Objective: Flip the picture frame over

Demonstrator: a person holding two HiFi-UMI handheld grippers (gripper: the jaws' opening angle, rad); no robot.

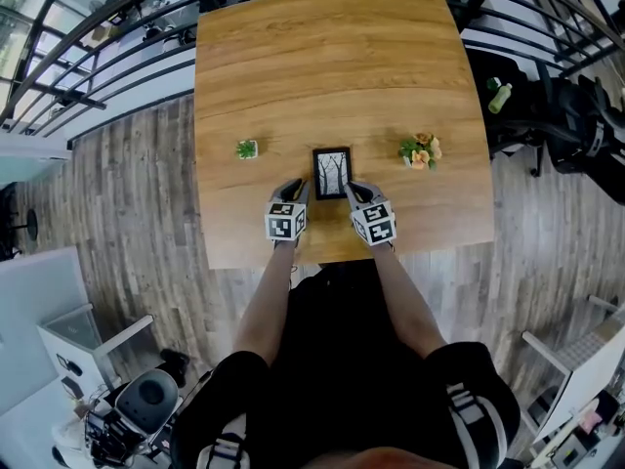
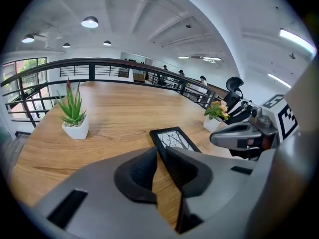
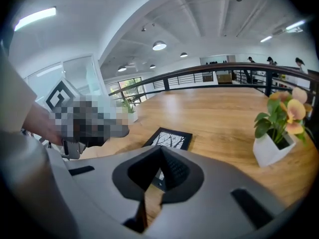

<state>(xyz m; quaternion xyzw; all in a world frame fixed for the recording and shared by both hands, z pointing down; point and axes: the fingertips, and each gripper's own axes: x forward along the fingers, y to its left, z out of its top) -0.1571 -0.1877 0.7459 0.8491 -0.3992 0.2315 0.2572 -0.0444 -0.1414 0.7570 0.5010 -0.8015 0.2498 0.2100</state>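
Picture frame point(image 1: 332, 172) is laid flat on the wooden table point(image 1: 322, 57), picture side up, with a bare-tree print shown inside a black border. It is placed near the table's near edge, about midway across, between two potted plants. No contact with either gripper is seen.

Left gripper point(image 1: 297, 188) is held just beside the frame's near left corner, angled down toward the table. In the left gripper view its jaws are seen a little apart, with a narrow slit between the pads point(image 2: 144, 166) through which bare tabletop is visible. Nothing is clamped.

Right gripper point(image 1: 351, 190) is held just beside the frame's near right corner, also angled down. In the right gripper view its jaws are seen pressed together at the tips, with nothing caught between them; the frame is seen beyond them.

Spiky green plant point(image 1: 246, 149) in a white pot is set to the frame's left, well apart. Orange-flowered plant point(image 1: 421, 151) in a white pot is set to its right. A dark railing point(image 1: 107, 52) is seen around the table's far side.
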